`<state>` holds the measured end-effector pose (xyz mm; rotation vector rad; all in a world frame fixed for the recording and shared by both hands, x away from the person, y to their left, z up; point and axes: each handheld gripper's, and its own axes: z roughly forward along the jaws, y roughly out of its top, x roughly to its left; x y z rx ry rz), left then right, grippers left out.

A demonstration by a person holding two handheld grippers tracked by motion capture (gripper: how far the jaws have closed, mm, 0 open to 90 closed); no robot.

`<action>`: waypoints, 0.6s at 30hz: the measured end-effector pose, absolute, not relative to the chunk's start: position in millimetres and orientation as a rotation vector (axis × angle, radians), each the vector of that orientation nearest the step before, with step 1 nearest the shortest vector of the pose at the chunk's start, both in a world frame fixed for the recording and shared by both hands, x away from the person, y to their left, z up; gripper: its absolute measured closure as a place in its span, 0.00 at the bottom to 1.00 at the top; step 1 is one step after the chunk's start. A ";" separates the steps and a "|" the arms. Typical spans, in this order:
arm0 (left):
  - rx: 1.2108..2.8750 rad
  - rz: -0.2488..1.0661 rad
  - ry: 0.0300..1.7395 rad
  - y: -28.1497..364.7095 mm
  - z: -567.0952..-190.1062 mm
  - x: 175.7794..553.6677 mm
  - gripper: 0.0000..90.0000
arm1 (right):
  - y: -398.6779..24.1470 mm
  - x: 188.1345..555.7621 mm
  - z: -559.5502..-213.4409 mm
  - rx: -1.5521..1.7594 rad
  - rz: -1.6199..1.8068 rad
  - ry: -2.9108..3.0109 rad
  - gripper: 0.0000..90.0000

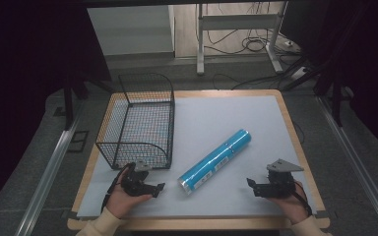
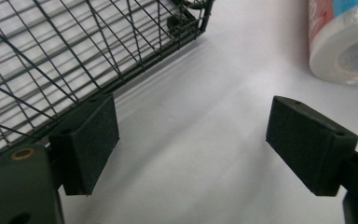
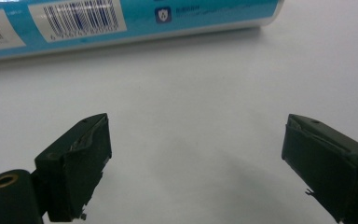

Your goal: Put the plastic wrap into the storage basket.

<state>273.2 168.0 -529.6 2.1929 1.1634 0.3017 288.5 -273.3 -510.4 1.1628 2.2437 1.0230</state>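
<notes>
The blue roll [image 1: 215,161] lay diagonally toward the bench's front edge, between both wide-open hand-held grippers, left [image 1: 158,188] nearer, right [image 1: 251,185].

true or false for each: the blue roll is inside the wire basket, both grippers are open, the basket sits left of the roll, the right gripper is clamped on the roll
1. The blue roll is inside the wire basket. False: it lies on the white mat, beside the basket.
2. Both the left gripper and the right gripper are open. True: the jaws of each stand wide apart with nothing between them.
3. In the high view the basket sits left of the roll. True.
4. The right gripper is clamped on the roll. False: it is apart from the roll, holding nothing.
</notes>
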 end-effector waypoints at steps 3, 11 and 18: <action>2.184 0.307 1.172 169.0 -528.2 275.2 0.19 | -275.7 289.7 -511.0 1.149 1.039 2.245 0.11; 2.210 0.316 1.154 165.6 -525.1 273.3 0.19 | -276.3 286.2 -506.9 1.127 1.057 2.253 0.13; 2.208 0.323 1.116 159.9 -515.1 270.2 0.21 | -275.2 278.5 -505.8 1.111 1.030 2.248 0.13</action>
